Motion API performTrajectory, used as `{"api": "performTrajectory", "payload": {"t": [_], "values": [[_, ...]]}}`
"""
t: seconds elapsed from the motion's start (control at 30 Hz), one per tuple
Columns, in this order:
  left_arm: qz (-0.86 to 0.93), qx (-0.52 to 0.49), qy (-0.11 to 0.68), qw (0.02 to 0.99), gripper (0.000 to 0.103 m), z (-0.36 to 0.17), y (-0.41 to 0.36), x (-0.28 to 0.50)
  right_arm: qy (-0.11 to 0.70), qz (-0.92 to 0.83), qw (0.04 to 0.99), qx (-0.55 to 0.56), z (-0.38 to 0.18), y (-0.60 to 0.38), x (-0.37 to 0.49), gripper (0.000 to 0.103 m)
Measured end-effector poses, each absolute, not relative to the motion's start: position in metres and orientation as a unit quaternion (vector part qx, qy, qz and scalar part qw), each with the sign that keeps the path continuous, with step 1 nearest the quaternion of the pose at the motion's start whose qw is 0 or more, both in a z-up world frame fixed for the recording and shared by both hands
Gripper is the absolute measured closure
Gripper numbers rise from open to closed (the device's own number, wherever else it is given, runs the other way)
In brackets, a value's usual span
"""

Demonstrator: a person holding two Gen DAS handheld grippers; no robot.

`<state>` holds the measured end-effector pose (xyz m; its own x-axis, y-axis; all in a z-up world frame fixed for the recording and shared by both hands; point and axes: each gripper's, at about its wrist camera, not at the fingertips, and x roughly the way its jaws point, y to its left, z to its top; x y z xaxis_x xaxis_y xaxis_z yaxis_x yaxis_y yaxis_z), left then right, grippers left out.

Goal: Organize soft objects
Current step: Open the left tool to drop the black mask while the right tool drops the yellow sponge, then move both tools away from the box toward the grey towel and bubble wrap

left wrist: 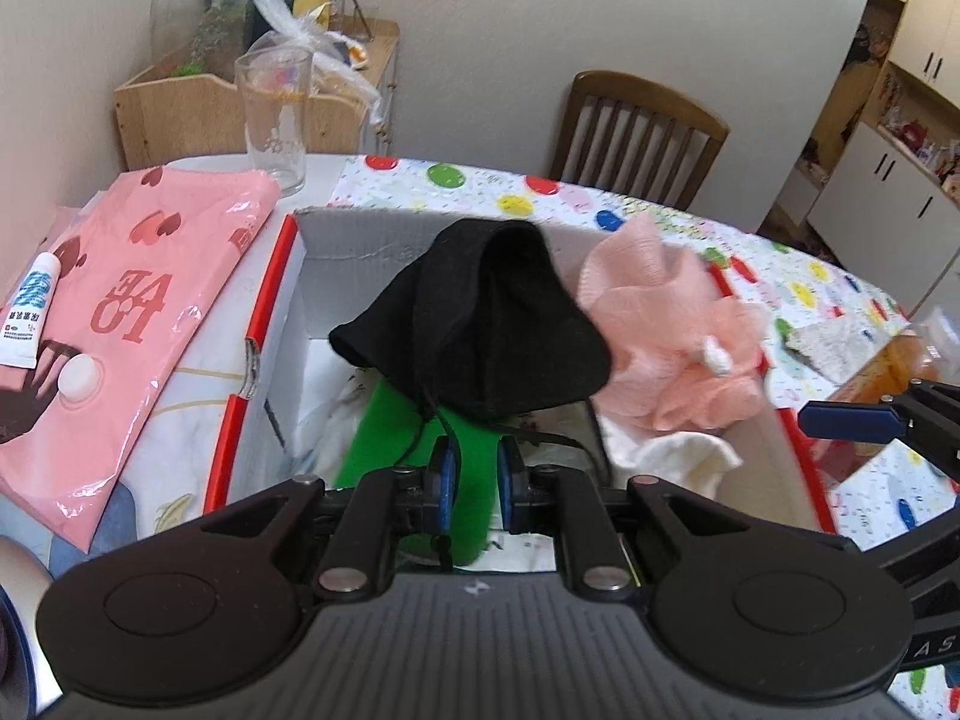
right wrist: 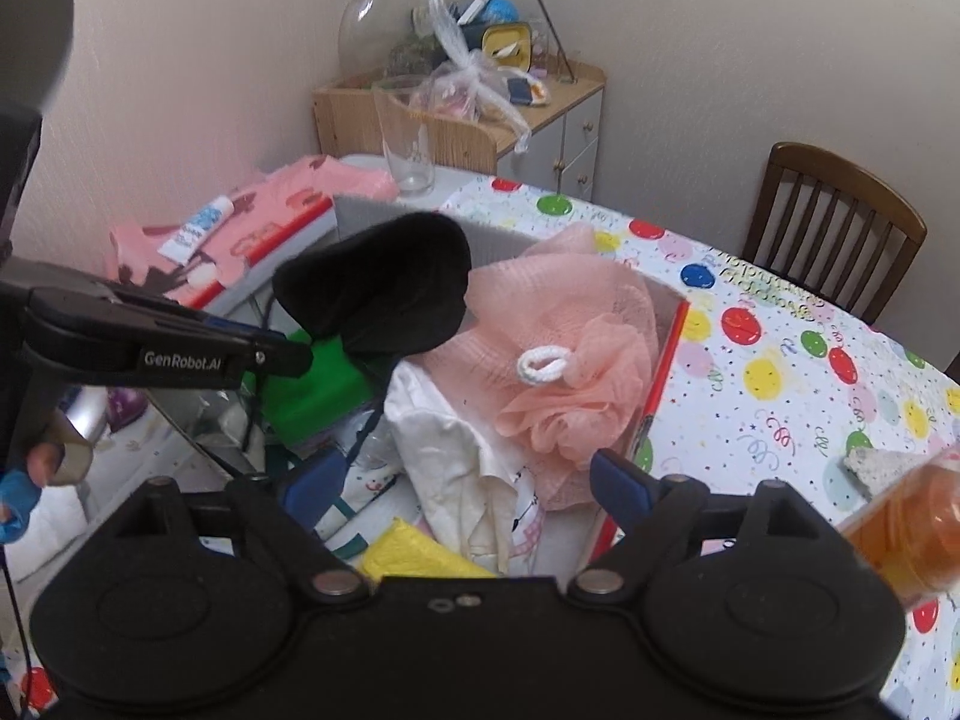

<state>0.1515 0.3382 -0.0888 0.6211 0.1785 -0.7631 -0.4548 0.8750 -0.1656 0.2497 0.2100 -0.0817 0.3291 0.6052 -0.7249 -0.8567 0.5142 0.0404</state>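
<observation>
Left claw [left wrist: 471, 468]: pinching the cord of the black pouch [left wrist: 480, 324], dangling it over the box [left wrist: 336, 240] for dropping in.
Right claw [right wrist: 468, 480]: spread, empty, near the pink pouf [right wrist: 564, 348].

Matt black cloth mask [left wrist: 480, 324], pink mesh sponge [right wrist: 570, 360], glossy pink plastic bag [left wrist: 150, 276]

Both wrist cameras look steeply down and forward, from close above the open box [left wrist: 282, 300]. The left view faces it straight; the right view looks from the right. Both share the box, black cloth [right wrist: 384, 288] and pink sponge [left wrist: 678, 324].
</observation>
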Motion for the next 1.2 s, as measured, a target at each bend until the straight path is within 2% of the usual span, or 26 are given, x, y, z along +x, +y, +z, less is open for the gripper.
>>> {"api": "performTrajectory", "payload": {"t": [0.1,0.13,0.17,0.2,0.47,0.63,0.73,1.1,1.2], "values": [[0.170,-0.176,0.382,0.891,0.074,-0.079,0.330,0.145,0.346,0.461,0.801,-0.165,-0.071,0.198,0.246,0.013],[0.168,-0.175,0.376,0.894,0.061,-0.075,0.327,0.143,0.343,0.462,0.802,-0.161,-0.067,0.193,0.244,0.013],[0.165,-0.173,0.370,0.898,0.040,-0.071,0.323,0.140,0.340,0.461,0.804,-0.159,-0.063,0.189,0.242,0.013],[0.165,-0.168,0.365,0.901,0.034,-0.067,0.319,0.138,0.336,0.461,0.806,-0.156,-0.060,0.185,0.240,0.013],[0.136,-0.147,0.334,0.921,0.031,-0.034,0.284,0.124,0.311,0.468,0.819,-0.118,-0.025,0.143,0.224,0.009],[0.105,-0.132,0.314,0.934,0.020,-0.013,0.255,0.117,0.293,0.461,0.831,-0.105,-0.004,0.111,0.218,0.003],[0.093,-0.118,0.304,0.941,0.020,-0.003,0.235,0.118,0.290,0.453,0.838,-0.091,0.005,0.091,0.219,0.001],[0.055,-0.109,0.286,0.951,0.017,0.017,0.146,0.159,0.282,0.429,0.857,-0.049,0.024,-0.007,0.254,0.000],[0.042,-0.110,0.284,0.952,0.013,0.019,0.116,0.178,0.283,0.422,0.860,-0.046,0.025,-0.037,0.270,0.000]]}}
